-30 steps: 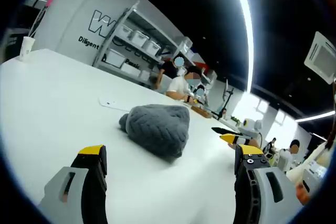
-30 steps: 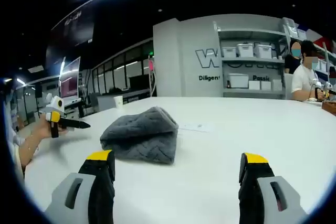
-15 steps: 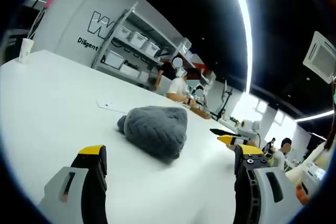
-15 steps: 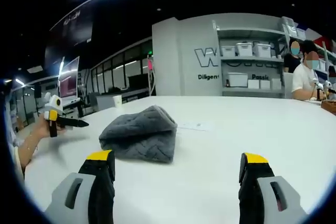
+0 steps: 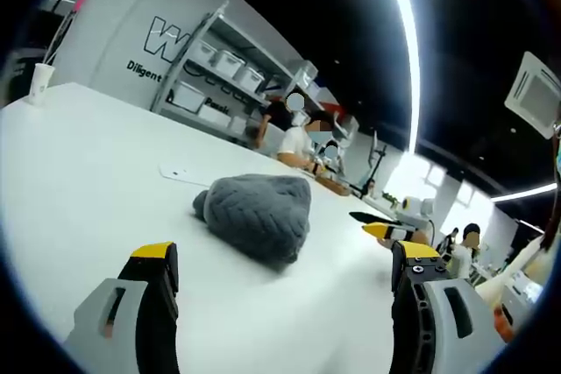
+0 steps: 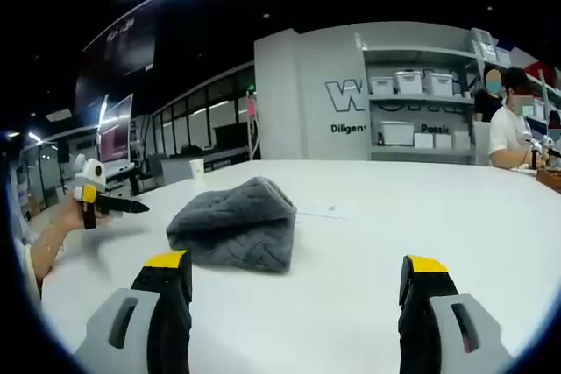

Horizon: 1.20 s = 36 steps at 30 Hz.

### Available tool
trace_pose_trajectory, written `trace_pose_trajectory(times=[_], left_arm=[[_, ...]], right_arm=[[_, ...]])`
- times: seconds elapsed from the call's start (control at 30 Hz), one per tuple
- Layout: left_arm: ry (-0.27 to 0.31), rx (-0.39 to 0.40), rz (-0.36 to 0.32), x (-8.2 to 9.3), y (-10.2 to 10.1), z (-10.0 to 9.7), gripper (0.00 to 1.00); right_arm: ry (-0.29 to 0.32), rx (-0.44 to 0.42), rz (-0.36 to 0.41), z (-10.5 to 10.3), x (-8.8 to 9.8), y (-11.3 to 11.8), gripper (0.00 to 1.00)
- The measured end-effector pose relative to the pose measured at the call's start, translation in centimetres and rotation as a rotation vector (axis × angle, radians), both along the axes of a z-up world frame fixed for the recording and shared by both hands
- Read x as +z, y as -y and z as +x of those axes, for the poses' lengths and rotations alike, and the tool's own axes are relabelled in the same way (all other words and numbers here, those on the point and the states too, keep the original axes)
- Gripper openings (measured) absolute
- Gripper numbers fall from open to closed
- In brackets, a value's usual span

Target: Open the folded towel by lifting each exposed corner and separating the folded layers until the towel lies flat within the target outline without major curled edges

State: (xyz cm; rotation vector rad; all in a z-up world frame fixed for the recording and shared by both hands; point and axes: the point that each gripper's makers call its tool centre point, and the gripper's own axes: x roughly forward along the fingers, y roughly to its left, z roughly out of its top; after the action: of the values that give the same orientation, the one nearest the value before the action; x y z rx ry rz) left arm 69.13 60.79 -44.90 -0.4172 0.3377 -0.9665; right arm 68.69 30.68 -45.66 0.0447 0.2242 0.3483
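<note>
Folded grey towel (image 5: pixel 256 215) (image 6: pixel 234 234) lying bunched on the white bench (image 5: pixel 79 164) (image 6: pixel 456 216), ahead of the left gripper (image 5: pixel 285 279) and right gripper (image 6: pixel 298 291), both wide apart and empty.

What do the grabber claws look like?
The left gripper and the right gripper look alike. Each has two chunky light grey jaws with black inner faces and bright yellow caps on the tips. A dark slot is cut into the grey outer side of each jaw. No cables or sleeves can be seen on them.
</note>
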Motion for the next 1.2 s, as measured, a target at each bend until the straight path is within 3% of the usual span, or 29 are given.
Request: trace_pose_trajectory(times=[0.97,1.2], left_arm=[[-0.017,0.006,0.008,-0.55,-0.07,-0.02,0.99],[0.001,-0.001,0.043,-0.72,0.15,0.02,0.99]], right_arm=[[-0.018,0.012,-0.031,-0.08,-0.37,-0.29,0.94],[-0.021,0.015,-0.027,-0.15,-0.44,-0.33,0.94]])
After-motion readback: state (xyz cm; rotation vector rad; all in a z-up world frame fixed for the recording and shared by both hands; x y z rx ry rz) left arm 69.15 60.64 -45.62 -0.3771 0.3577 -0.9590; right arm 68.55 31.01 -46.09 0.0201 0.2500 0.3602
